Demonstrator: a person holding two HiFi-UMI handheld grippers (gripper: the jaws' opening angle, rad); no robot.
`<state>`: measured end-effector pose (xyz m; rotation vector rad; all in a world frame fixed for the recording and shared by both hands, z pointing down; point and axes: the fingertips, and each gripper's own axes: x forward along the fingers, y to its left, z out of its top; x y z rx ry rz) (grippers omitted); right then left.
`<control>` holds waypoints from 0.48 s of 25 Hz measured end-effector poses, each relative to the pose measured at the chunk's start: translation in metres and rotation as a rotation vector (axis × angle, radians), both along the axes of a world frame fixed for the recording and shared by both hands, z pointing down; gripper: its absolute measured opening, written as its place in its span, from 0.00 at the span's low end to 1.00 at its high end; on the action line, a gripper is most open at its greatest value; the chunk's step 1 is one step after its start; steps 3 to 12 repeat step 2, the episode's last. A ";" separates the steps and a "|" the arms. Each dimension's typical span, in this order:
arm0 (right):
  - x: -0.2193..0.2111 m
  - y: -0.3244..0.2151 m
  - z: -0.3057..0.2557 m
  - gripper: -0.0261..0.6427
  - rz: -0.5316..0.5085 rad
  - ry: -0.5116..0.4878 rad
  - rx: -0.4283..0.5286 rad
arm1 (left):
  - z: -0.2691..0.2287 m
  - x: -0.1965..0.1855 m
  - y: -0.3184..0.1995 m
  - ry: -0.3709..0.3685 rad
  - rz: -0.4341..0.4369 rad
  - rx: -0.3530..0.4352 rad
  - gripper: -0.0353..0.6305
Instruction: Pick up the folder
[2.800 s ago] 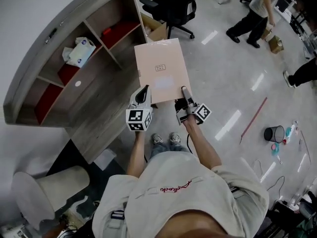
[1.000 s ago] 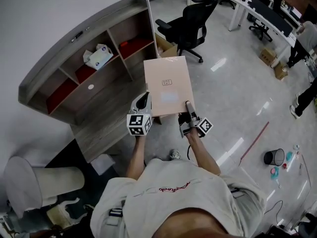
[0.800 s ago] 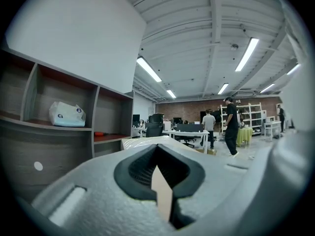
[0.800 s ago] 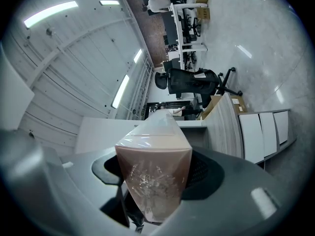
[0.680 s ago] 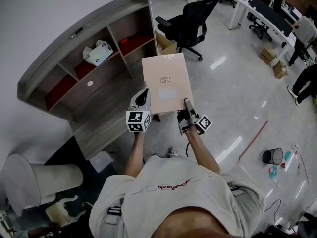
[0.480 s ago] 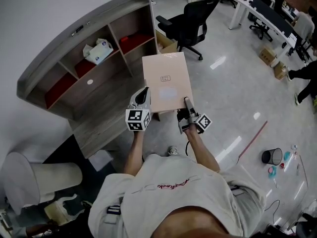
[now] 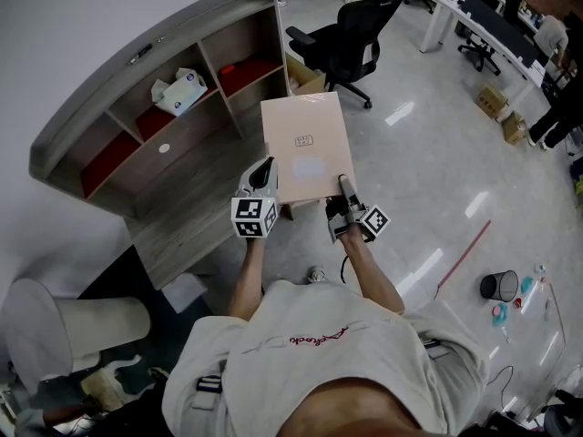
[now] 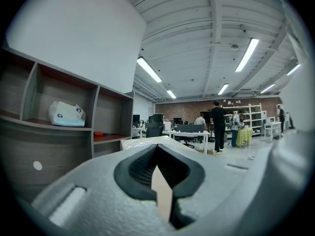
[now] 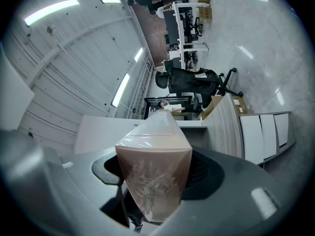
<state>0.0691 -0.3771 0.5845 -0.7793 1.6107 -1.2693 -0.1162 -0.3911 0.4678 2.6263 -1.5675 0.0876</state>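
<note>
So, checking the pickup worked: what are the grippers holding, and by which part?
Both hold the folder: the left gripper clamps its near left corner, the right gripper its near right corner.

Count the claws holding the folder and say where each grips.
2. The left claw clamps the folder at its near left corner; the right claw clamps its near right corner. Neither is hidden.

The bystander (image 7: 554,107) is walking farther from the shelf unit (image 7: 155,126), and is now well apart from it at the room's far side. More floor beyond the shelf unit is showing, and only one shoe (image 7: 315,272) is showing near it.
</note>
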 end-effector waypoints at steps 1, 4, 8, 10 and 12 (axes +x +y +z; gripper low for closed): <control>0.000 0.000 0.000 0.49 0.000 -0.001 -0.001 | 0.001 0.000 0.000 0.001 -0.001 -0.002 0.05; -0.001 0.000 0.000 0.49 0.000 -0.001 -0.001 | 0.002 -0.001 0.000 0.002 -0.002 -0.004 0.05; -0.001 0.000 0.000 0.49 0.000 -0.001 -0.001 | 0.002 -0.001 0.000 0.002 -0.002 -0.004 0.05; -0.001 0.000 0.000 0.49 0.000 -0.001 -0.001 | 0.002 -0.001 0.000 0.002 -0.002 -0.004 0.05; -0.001 0.000 0.000 0.49 0.000 -0.001 -0.001 | 0.002 -0.001 0.000 0.002 -0.002 -0.004 0.05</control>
